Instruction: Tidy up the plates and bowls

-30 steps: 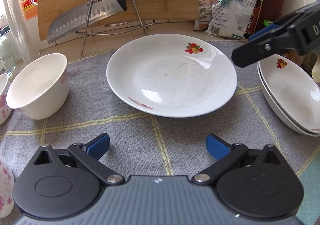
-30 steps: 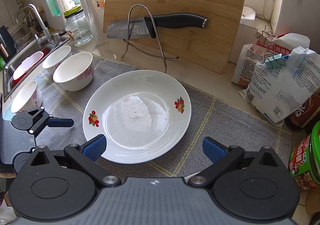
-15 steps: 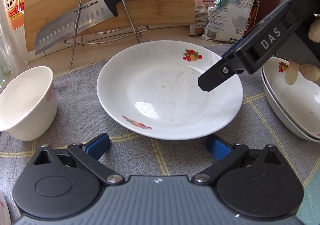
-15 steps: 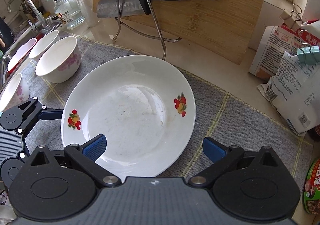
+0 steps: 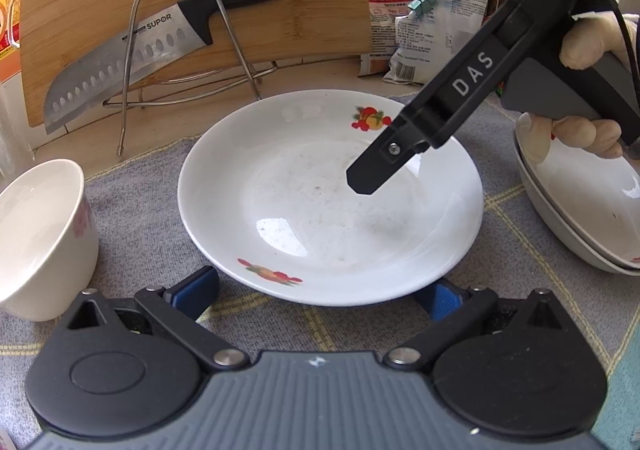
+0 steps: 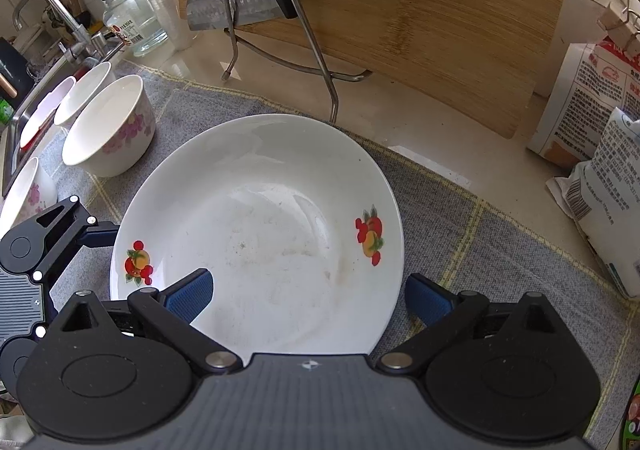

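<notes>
**Both grippers closed in on the fruit-print plate**

Closer now than a second ago: the left gripper, jaws wide apart and holding nothing, up against the near rim of the shallow white plate with red fruit decals, one blue pad at each side of that rim. Before, well short of the plate on bare cloth. The right gripper, likewise spread wide and empty, advanced over the plate's opposite edge, left pad above the inside of the dish, right pad just outside the rim; seen from the left wrist as a black finger marked "DAS" slanting down over the plate's centre, where earlier only at the frame's right edge. Whether either pad touches the plate: cannot tell.

Plate itself flat on the grey woven mat with yellow lines, in the same spot as before.

Around it: white bowl with pink flowers to one side on the mat, more white bowls beyond it toward the sink; stack of two white fruit-print plates on the other side, partly behind the gloved hand. Behind, a bamboo cutting board leaning upright, a black-handled SUPOR knife held in a wire rack just beside the plate's far rim, and paper packets near the wall.
</notes>
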